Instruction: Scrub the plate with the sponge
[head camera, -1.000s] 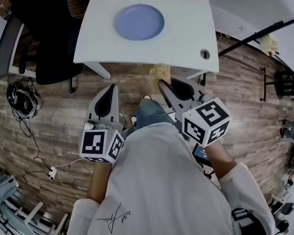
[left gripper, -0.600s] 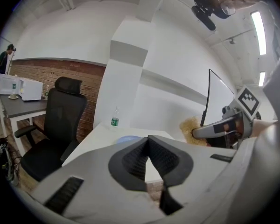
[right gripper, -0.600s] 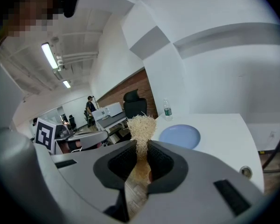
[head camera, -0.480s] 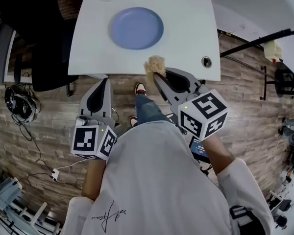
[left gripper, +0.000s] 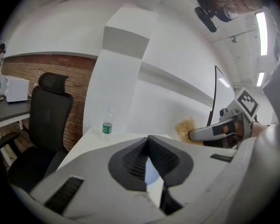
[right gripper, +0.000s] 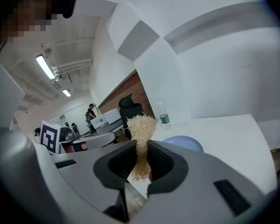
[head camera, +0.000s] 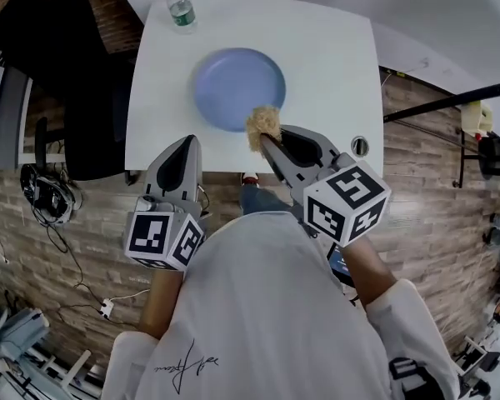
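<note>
Plainly the pick-up is done: the right gripper (head camera: 267, 143) has its jaws clamped on the lower end of the sponge (head camera: 264, 127), a pale, fibrous tuft. In the right gripper view its bushy head stands up past the jaw tips.

The scrubbing itself looks yet to start, or only just at its first touch. In the head view the sponge lies over the lower right rim of the plate (head camera: 238, 88), just above the middle of the frame. Whether it presses on the plate or hangs just above it I cannot tell. The right gripper view shows the plate low and beyond the tuft, so I judge contact slight at best.

The plate lies flat on the white table (head camera: 337, 52), with no suds or wet streaks on it that I can make out. So nearly all of the rubbing is left, I would say — the whole face of the plate.

The left gripper (head camera: 187, 145) sits at the table's near edge, lower left of the plate and apart from it. Its jaw tips are pressed together with nothing between them, so it takes no part for now and does not steady the plate.

Counted:
- one plate
- one sponge
- two grippers
- one table
- one water bottle (head camera: 180, 8), upright at the table's far left corner, near the top of the frame
- one black office chair (head camera: 54, 36), off the table at the upper left
</note>
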The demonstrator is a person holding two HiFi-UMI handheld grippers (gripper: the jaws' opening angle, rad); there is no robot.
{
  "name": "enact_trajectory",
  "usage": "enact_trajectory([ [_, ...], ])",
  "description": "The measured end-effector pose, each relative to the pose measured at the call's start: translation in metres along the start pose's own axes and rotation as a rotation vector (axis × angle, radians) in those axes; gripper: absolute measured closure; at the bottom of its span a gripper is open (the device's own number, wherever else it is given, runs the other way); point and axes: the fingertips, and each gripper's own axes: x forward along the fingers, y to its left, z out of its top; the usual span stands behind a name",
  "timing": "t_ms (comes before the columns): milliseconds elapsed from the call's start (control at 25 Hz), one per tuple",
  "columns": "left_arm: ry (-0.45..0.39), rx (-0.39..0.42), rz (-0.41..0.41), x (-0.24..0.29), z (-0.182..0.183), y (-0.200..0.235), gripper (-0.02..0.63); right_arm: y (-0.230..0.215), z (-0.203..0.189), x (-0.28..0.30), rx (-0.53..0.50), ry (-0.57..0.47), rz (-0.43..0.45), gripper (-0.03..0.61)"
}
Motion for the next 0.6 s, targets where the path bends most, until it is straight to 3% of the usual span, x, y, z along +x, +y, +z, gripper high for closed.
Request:
enact_trajectory([
  [240, 0.019, -0.042, -0.041, 0.05, 0.003, 0.004, 0.601, -0.044, 0.021, 0.023, 0.051, -0.025, 0.022, 0.532],
  [600, 0.088, -0.045, 0.072, 0.076, -0.006, 0.045, 0.601, -0.08, 0.025, 0.059, -0.002, 0.03, -0.027, 0.532],
])
